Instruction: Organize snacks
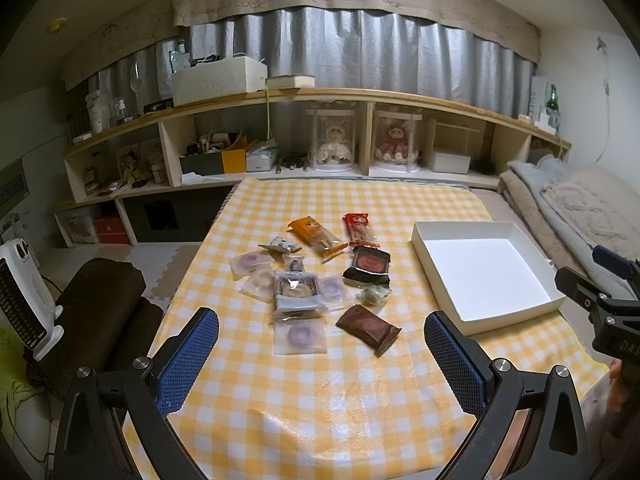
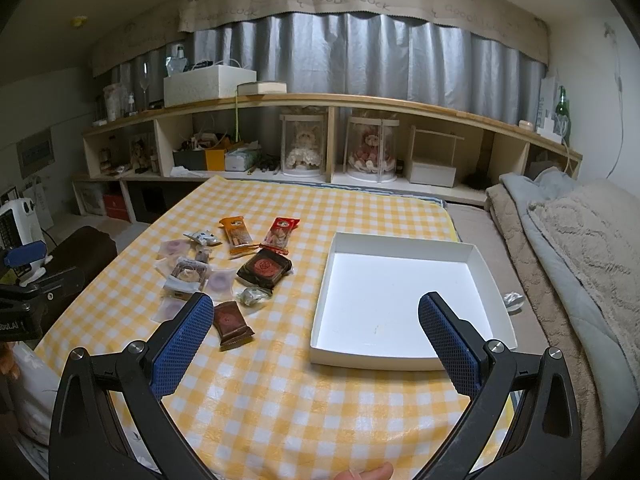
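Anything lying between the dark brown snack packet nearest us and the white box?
Nothing: only bare yellow checked tablecloth separates the dark brown packet from the white cardboard box, clearest in the right wrist view.

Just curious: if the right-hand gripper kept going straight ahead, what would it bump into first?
Probably the shallow white cardboard tray: the open right gripper points at its near left edge, holding nothing. Depth is hard to judge.

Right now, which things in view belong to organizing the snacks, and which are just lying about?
Part of the job:
- wrapped snacks piled on the checkered tablecloth
- empty white box
- left gripper and right gripper, both open

Just lying about:
- boxed dolls on the shelf
- fan heater
- blankets
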The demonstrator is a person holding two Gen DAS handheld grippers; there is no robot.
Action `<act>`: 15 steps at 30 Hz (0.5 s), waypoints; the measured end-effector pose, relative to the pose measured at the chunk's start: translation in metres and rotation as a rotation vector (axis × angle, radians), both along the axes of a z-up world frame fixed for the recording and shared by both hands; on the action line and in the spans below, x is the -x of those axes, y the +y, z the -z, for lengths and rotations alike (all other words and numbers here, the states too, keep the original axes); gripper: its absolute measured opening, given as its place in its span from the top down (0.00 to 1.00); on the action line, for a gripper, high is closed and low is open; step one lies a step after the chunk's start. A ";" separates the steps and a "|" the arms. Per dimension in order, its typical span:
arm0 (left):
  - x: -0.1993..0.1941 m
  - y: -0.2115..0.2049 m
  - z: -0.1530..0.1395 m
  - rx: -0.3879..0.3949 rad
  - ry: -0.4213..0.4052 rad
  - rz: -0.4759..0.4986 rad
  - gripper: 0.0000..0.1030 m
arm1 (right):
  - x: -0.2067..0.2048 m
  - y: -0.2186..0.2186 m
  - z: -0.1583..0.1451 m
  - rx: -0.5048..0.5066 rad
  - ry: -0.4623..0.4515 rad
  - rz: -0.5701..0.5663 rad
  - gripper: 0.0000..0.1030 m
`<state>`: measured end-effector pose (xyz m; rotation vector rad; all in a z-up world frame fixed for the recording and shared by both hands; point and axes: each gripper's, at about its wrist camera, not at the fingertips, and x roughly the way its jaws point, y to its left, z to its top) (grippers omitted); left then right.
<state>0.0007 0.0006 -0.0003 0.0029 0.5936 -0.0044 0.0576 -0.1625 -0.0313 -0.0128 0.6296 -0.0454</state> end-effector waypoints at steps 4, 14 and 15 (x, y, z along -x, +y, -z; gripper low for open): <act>0.001 -0.003 0.000 0.000 -0.001 -0.001 0.00 | 0.000 0.000 0.000 0.003 0.000 0.000 0.00; 0.001 -0.003 0.000 0.002 -0.002 0.000 0.00 | 0.000 0.001 0.001 0.001 -0.001 0.000 0.00; 0.001 -0.003 0.000 0.002 -0.002 0.000 0.00 | 0.000 0.001 0.001 0.001 -0.001 0.000 0.00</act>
